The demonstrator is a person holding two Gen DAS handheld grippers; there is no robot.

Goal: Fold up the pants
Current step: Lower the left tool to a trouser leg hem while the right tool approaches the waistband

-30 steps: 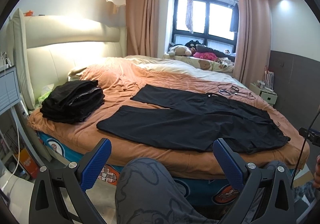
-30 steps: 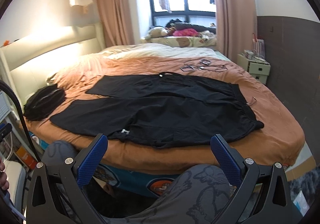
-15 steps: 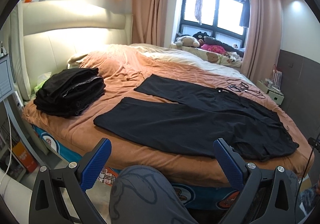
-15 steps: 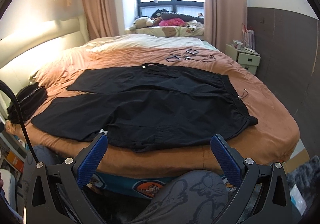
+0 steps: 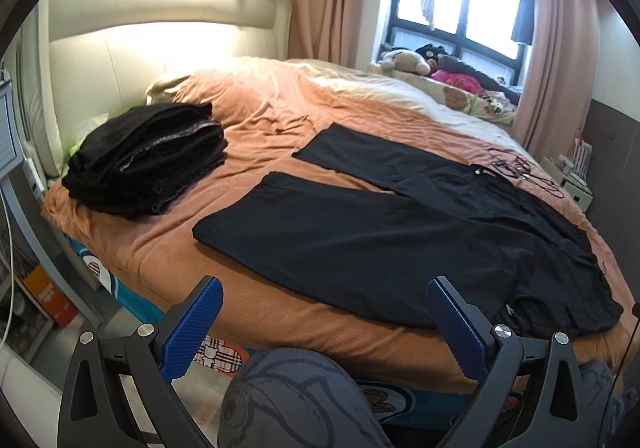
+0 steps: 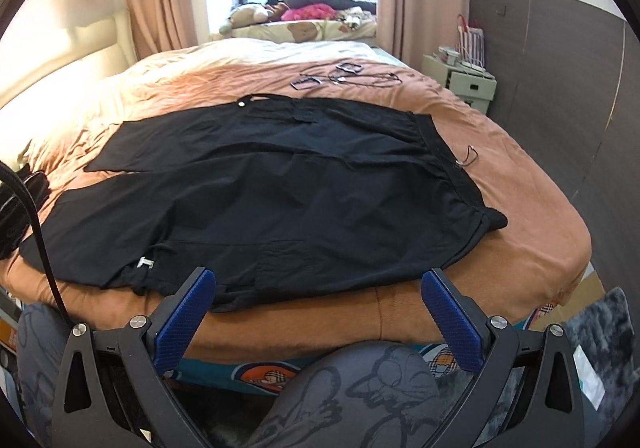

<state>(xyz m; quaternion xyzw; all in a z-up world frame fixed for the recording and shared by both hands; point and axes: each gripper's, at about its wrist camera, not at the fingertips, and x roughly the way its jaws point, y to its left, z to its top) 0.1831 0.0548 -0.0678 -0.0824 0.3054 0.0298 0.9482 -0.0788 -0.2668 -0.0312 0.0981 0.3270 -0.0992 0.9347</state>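
Black pants (image 5: pixel 384 232) lie flat on the orange bedspread (image 5: pixel 256 120), legs spread toward the headboard and waistband at the right. In the right wrist view the same pants (image 6: pixel 280 188) fill the middle of the bed, waistband on the right. My left gripper (image 5: pixel 324 300) hangs open over the bed's near edge, short of the near leg, with nothing between its blue pads. Near the waist end, my right gripper (image 6: pixel 318 288) stands open and empty just before the hem of the pants.
A stack of folded black clothes (image 5: pixel 148 156) sits at the bed's left near the headboard (image 5: pixel 160 40). Cables and small items (image 6: pixel 344 76) lie beyond the pants. A person's grey patterned knee (image 5: pixel 296 396) is below the grippers. A white nightstand (image 6: pixel 460 80) stands to the right.
Both grippers have moved forward and closer to the bed, so the pants look larger. Both stay open and empty. The pants have not moved.
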